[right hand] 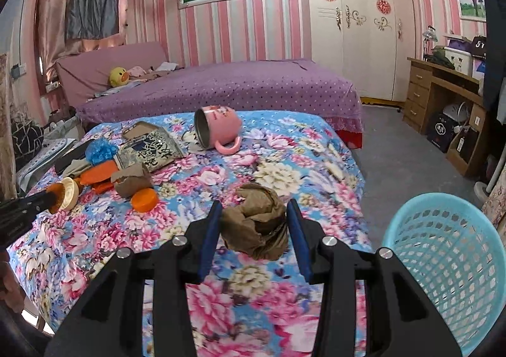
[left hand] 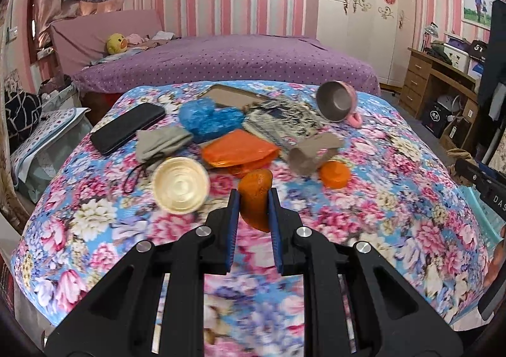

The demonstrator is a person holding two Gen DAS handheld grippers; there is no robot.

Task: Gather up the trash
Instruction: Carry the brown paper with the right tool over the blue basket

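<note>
Trash lies all over the flowery blanket [left hand: 395, 198]. On the far left sits a black phone [left hand: 128, 127], with a gray cloth pouch [left hand: 161, 143] just beside it. Next comes a round cream lid [left hand: 180, 185]. The left gripper [left hand: 253, 195] has its two blue fingers [left hand: 234, 214] pressed on an orange peel [left hand: 255, 198], lifted up off the blanket. Behind it are a blue plastic wad [left hand: 207, 118], an orange bag [left hand: 240, 151], a cardboard tube [left hand: 313, 153] and an orange cap [left hand: 335, 173]. A pink mug [left hand: 336, 102] lies tipped on its side farther back.

The right gripper [right hand: 253, 214] has its fingers [right hand: 295, 224] squeezed on a crumpled brown paper ball [right hand: 256, 221], up over the blanket. On the far right, a light blue basket [right hand: 442, 262] stands on the floor, just beside the bed and near the paper ball.
</note>
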